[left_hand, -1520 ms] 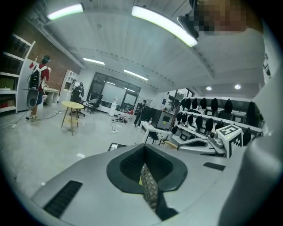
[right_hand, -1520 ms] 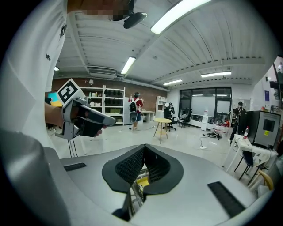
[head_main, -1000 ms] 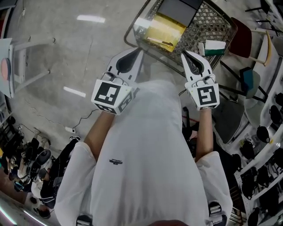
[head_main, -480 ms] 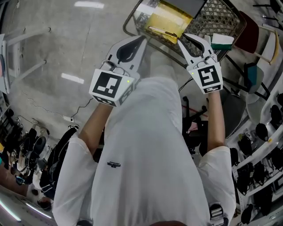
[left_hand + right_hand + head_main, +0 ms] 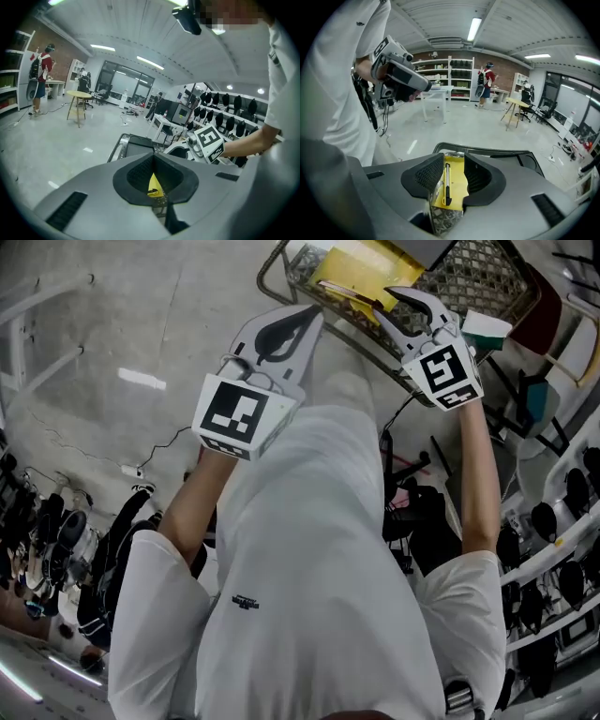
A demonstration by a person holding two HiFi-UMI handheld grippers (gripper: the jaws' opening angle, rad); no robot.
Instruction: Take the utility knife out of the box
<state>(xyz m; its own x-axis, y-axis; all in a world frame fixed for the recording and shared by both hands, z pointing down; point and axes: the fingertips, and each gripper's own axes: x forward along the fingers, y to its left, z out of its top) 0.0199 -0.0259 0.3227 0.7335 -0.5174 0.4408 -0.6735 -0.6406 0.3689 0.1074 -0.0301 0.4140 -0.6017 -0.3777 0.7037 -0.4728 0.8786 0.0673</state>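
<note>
Filling the near part of the head view, the person's white T-shirt (image 5: pixel 319 596) hides whatever lies under the arms. Beyond it the left gripper (image 5: pixel 316 311), grey plastic with a marker cube, has its jaws closed tip to tip on nothing. Only a teardrop gap remains behind the tips, and its own view shows a sliver of yellow through that gap.

The right gripper (image 5: pixel 385 304) hangs over the near edge of the box (image 5: pixel 270 285), a wire-mesh basket with a rounded tubular rim, cut off by the top of the head view. Its jaws, lined with ribbed black pads, have just been opening and stand apart, touching nothing. Between them, down in the box along its near edge, lies the utility knife (image 5: pixel 447 183). It is slim and black with a pale strip, lying lengthwise on a yellow card (image 5: pixel 458 180); from the head view the knife is too small to make out.

A dark flat slab (image 5: pixel 436 247) deeper in the box is mostly out of frame. A green-and-white carton (image 5: pixel 489 328) sits at the box's right edge; whether it is inside or on the rim is unclear. Farther off are a bare concrete floor (image 5: pixel 112 324), a round-topped stool (image 5: pixel 78 95) and shelving (image 5: pixel 461 77).
</note>
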